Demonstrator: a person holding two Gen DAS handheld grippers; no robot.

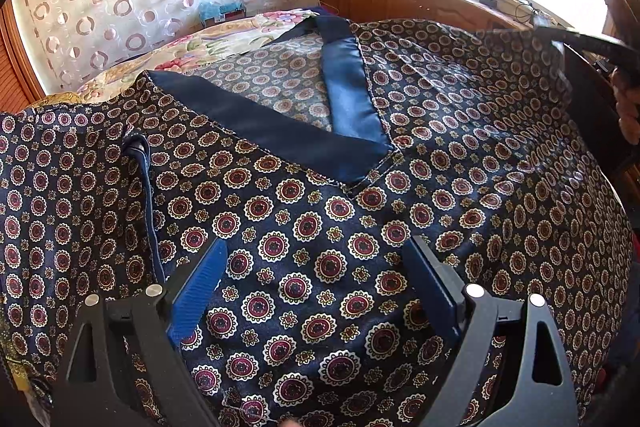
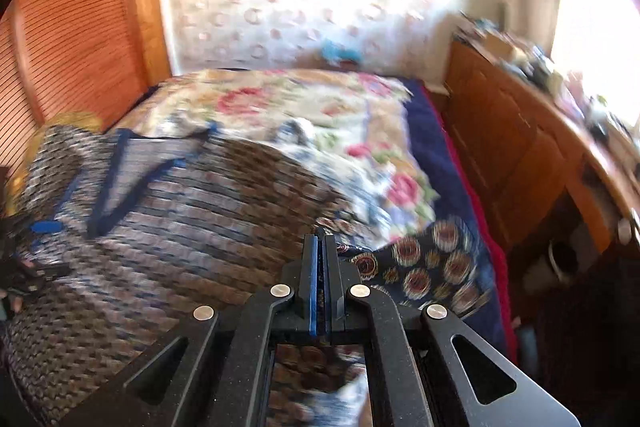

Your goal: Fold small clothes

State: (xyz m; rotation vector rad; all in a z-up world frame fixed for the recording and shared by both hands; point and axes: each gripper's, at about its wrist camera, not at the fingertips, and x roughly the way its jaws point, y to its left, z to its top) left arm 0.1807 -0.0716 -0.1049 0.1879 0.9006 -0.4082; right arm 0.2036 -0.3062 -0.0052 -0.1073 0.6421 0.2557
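I am keeping my left hand-held gripper (image 1: 316, 279) spread apart over the patterned shirt (image 1: 320, 187) on the bed (image 2: 320, 115), while my right hand-held gripper (image 2: 320, 239) is pinching its sleeve edge, which risks slipping out and dragging the slippery fabric crooked.

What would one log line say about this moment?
left gripper: open over patterned shirt | right gripper: shut on shirt edge, pulling | bedspread underneath
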